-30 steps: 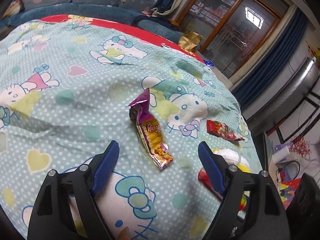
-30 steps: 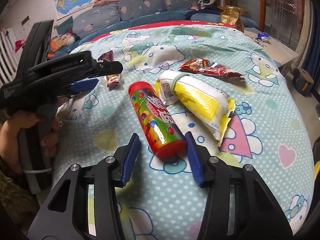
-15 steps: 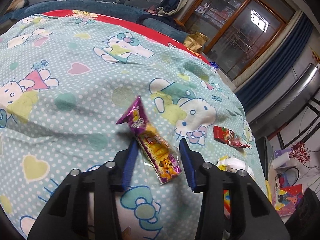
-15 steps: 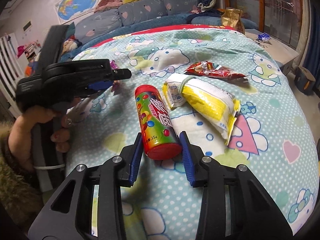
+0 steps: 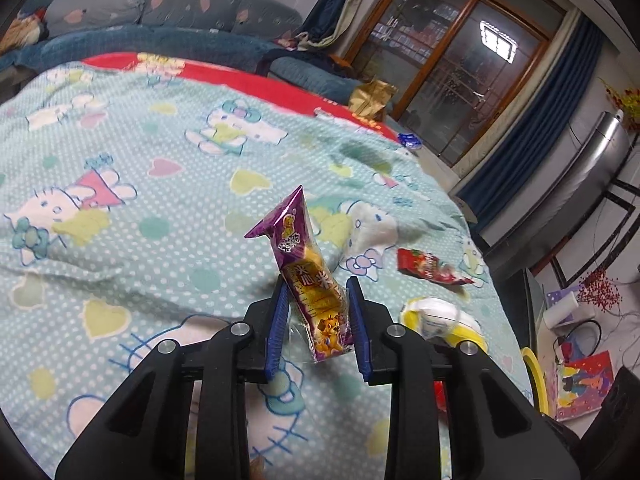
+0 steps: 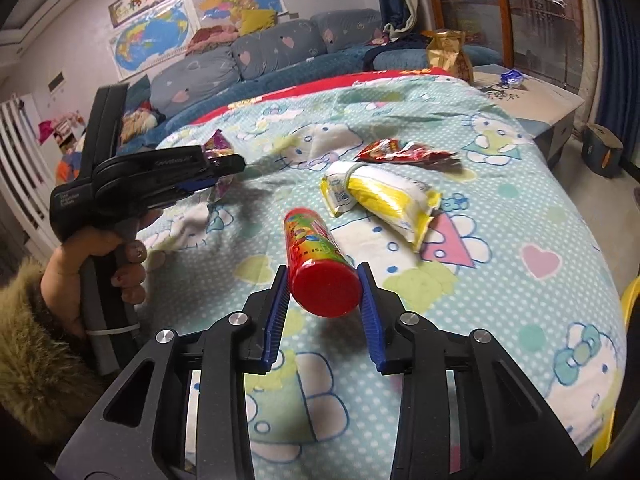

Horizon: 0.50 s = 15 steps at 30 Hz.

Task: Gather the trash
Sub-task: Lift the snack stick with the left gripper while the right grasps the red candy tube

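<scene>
While both pairs of jaws are closing, the left gripper (image 5: 316, 312) pinches the purple-and-yellow foil snack wrapper (image 5: 308, 276), standing upright along its fingers above the bed (image 5: 120, 168); the right gripper (image 6: 324, 300) clasps the red-capped cylindrical candy tube (image 6: 316, 268), pointing straight away.

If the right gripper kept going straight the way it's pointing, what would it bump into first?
Probably the yellow-and-white plastic snack bag lying just beyond the red-capped candy tube that the right gripper holds in its closing jaws. Depth is hard to judge, though.
</scene>
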Tool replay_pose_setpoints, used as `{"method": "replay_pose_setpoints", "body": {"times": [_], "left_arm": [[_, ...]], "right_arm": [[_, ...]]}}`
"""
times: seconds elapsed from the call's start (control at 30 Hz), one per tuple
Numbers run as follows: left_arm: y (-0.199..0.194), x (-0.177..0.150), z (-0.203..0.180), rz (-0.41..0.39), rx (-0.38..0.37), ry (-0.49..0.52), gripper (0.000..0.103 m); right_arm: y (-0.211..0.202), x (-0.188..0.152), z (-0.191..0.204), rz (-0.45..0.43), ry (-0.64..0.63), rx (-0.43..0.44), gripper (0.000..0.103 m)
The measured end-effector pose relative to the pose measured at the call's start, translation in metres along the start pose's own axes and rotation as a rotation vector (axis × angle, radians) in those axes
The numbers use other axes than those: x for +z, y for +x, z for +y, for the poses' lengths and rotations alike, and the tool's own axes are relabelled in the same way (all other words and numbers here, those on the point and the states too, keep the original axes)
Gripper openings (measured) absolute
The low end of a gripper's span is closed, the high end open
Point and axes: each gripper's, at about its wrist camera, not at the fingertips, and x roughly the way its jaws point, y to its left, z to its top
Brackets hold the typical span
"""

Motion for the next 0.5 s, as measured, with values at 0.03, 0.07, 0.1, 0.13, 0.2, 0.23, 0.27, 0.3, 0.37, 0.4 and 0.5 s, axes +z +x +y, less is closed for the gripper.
{"method": "replay_pose_setpoints", "body": {"times": [0.03, 0.07, 0.1, 0.13, 0.2, 0.23, 0.27, 0.3, 0.37, 0.4, 0.5], "left_arm": [[-0.003, 0.000, -0.003, -0.004, -0.003, 0.008, 0.028], [-0.007, 0.000, -0.006, -0.005, -0.011, 0.013, 0.028], [-0.009, 0.000, -0.008, -0.006, -0.013, 0.017, 0.028], [-0.011, 0.000, -0.009, -0.008, -0.014, 0.020, 0.028], [-0.018, 0.000, -0.013, -0.027, -0.008, 0.034, 0.028], [-0.022, -0.001, -0.016, -0.035, -0.014, 0.040, 0.028], [-0.024, -0.002, -0.019, -0.040, -0.018, 0.042, 0.028], [-0.026, -0.002, -0.022, -0.043, -0.023, 0.048, 0.028], [-0.029, -0.004, -0.032, -0.034, -0.049, 0.068, 0.028], [-0.029, -0.006, -0.035, -0.031, -0.057, 0.075, 0.028], [-0.029, -0.010, -0.051, -0.021, -0.085, 0.107, 0.028]], "right_arm": [[-0.004, -0.001, -0.002, -0.006, 0.007, -0.002, 0.027], [-0.007, -0.001, -0.004, -0.012, 0.013, -0.004, 0.027], [-0.011, -0.001, -0.006, -0.020, 0.020, -0.007, 0.027], [-0.014, -0.001, -0.008, -0.027, 0.028, -0.009, 0.027], [-0.020, -0.001, -0.012, -0.039, 0.043, -0.012, 0.026], [-0.023, -0.002, -0.015, -0.044, 0.049, -0.014, 0.026], [-0.026, -0.002, -0.018, -0.048, 0.057, -0.017, 0.026], [-0.027, -0.002, -0.020, -0.050, 0.061, -0.019, 0.026], [-0.032, -0.003, -0.023, -0.059, 0.069, -0.025, 0.025], [-0.034, -0.004, -0.025, -0.063, 0.073, -0.027, 0.025], [-0.041, -0.005, -0.030, -0.077, 0.086, -0.038, 0.025]]}}
